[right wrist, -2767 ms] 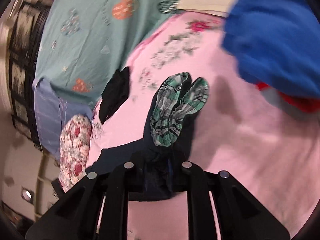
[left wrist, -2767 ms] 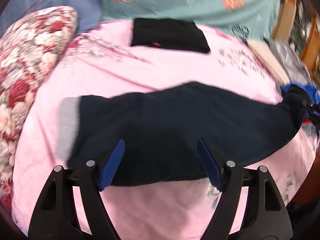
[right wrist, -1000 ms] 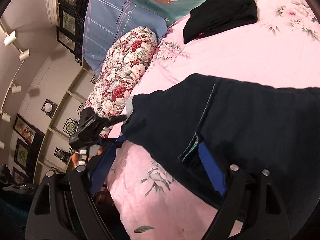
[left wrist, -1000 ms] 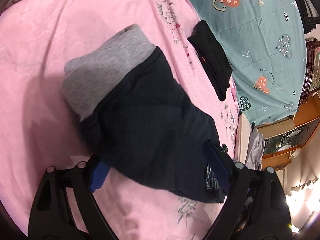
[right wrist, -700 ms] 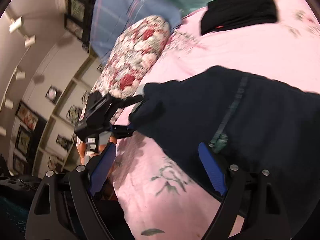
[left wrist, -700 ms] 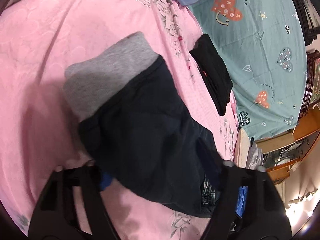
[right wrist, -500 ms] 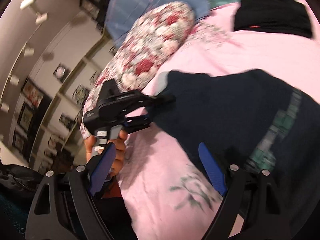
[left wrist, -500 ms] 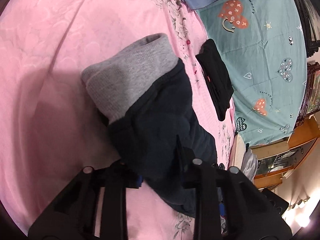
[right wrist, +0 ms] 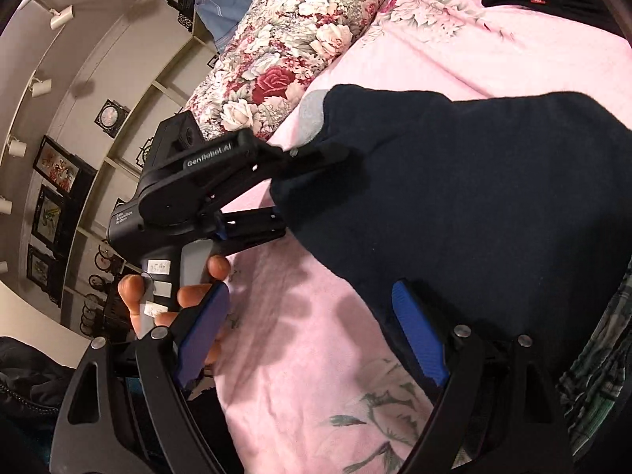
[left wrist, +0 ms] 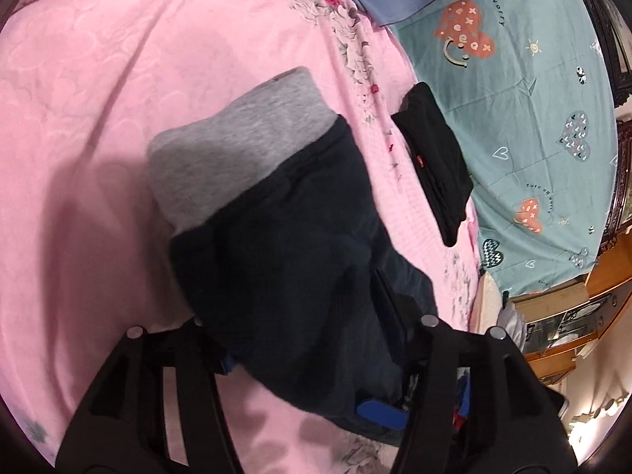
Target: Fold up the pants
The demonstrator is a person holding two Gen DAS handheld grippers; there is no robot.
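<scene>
Since the frame half a second ago, the left gripper [right wrist: 316, 193] stays clamped on the pants [left wrist: 292, 276], and it now lifts the folded edge a little higher from the pink bedsheet [left wrist: 98, 98]. The right gripper [right wrist: 312, 335] has moved closer to the left one; its blue pads [right wrist: 201, 331] are wide apart, with only the sheet between them, and one pad lies just beside the dark cloth.

The pants are dark navy with a grey waistband [left wrist: 241, 146]. They lie on the sheet, folded over, and the waistband end points to the floral pillow [right wrist: 292, 47]. In the right wrist view a green plaid lining [right wrist: 596, 363] shows at the lower right edge of the pants.

A folded black garment [left wrist: 434, 162] lies apart from the pants, near the teal sheet with hearts [left wrist: 513, 98]. The person's hand [right wrist: 173, 296] holds the handle of the left gripper.
</scene>
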